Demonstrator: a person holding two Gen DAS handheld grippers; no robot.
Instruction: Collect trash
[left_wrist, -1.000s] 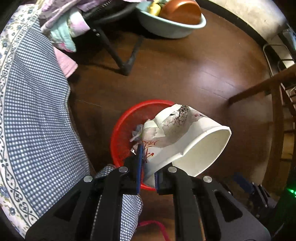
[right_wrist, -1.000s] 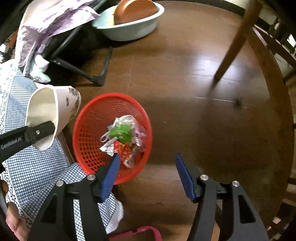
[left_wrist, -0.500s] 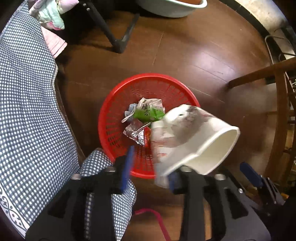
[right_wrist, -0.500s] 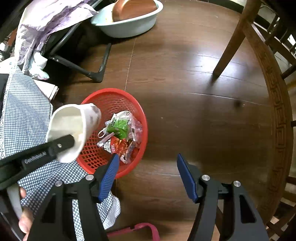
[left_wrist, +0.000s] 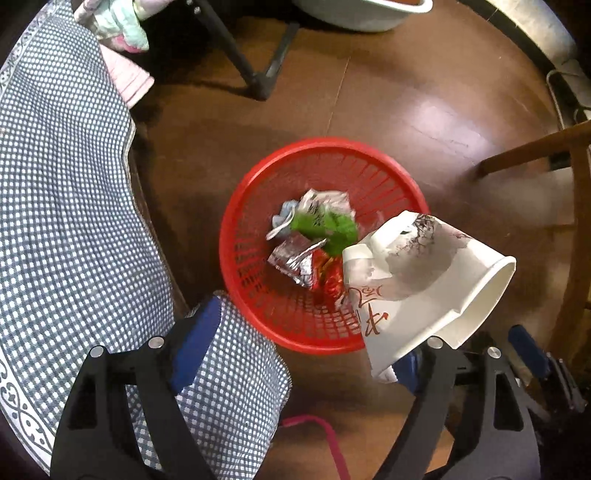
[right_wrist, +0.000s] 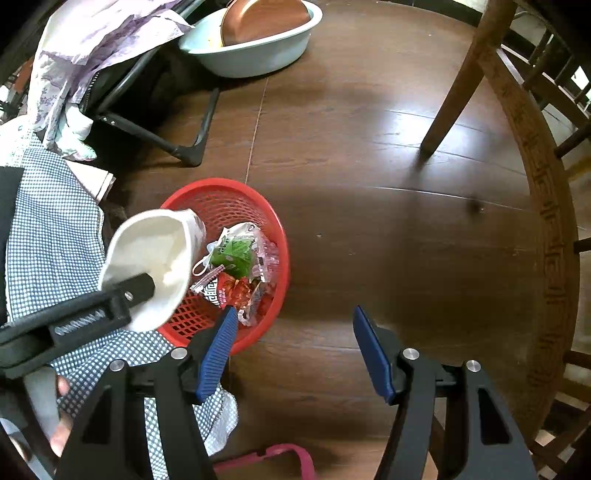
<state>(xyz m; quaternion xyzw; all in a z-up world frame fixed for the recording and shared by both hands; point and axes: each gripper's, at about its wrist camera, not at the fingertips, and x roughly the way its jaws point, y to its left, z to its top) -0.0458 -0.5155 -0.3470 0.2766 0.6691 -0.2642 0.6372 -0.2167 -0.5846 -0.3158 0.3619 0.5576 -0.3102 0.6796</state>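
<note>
So the whole thing comes down to whether that crumpled paper cup (left_wrist: 417, 280) actually lands inside the red basket (left_wrist: 258, 206) or clips the rim. In the left wrist view the cup sits lower right of centre, lying on its side with its long axis running from the squashed base near the middle of the frame out to the open mouth at the right edge. The base end hangs over the basket's lower right rim, while the mouth sticks out past it over the wooden floor (left_wrist: 406, 110).

The left gripper (left_wrist: 299, 347) has just been opening its jaws. They're spread wide now, and the left blue pad is well clear of the cup. The cup's lower edge looks like it's still resting against the right finger, so I'd call it let go but not yet away. I can't tell if it's in free fall.

In the right wrist view the cup (right_wrist: 155, 258) shows at middle left, overlapping the basket's left rim, above the wrappers (right_wrist: 236, 266) already in there. The right gripper (right_wrist: 295, 350) is at the bottom of that frame with jaws spread and nothing between them. It's over bare floor beside the basket, so the left one is clearly the nearer.

My guess is it tips in base first, but it's a close one.
</note>
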